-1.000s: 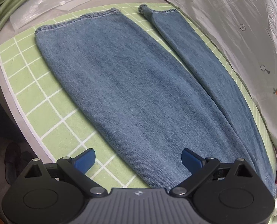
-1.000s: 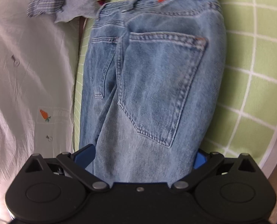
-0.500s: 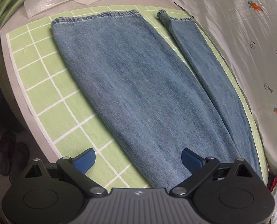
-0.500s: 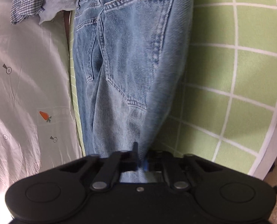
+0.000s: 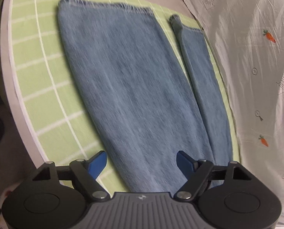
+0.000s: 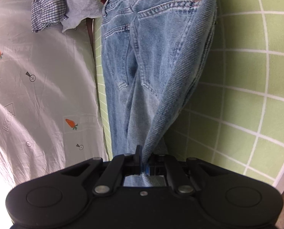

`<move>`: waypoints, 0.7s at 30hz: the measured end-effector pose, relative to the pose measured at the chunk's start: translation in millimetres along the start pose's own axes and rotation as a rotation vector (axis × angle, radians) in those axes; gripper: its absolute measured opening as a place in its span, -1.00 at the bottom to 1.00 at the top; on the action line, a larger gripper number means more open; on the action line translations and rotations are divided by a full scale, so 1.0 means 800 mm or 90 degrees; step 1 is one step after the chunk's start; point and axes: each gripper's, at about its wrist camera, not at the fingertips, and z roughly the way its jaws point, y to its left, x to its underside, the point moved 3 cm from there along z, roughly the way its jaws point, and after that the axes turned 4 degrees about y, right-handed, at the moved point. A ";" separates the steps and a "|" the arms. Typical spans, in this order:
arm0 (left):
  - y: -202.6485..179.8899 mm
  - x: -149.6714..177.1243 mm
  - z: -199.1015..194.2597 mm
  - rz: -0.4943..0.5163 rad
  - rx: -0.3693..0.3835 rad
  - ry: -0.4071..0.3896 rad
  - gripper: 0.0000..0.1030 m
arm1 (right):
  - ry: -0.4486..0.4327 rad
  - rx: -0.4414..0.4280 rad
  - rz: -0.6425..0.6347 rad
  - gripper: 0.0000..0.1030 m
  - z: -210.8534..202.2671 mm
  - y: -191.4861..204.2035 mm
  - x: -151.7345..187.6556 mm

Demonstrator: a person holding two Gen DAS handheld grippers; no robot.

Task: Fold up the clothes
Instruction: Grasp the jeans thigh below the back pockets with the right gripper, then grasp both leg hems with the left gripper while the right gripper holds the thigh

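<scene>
Left wrist view looking close along the jeans (image 5: 134,87) legs toward the hems, right wrist view facing the pockets, both sharing jeans, green mat (image 5: 46,87) and sheet (image 6: 36,95).

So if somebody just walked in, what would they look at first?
Probably the big blue jeans spread across the green checked mat. Next, the right gripper, pinched shut on a tented fold of the jeans, while the left gripper is open over a trouser leg. Beside the mat is a pale sheet with little orange carrots.

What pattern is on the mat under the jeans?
Light green mat with a white grid, clearest in the right wrist view.
</scene>
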 end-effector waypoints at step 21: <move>-0.009 0.053 0.054 -0.131 0.153 0.033 0.38 | 0.061 -0.020 -0.003 -0.91 0.009 0.016 -0.016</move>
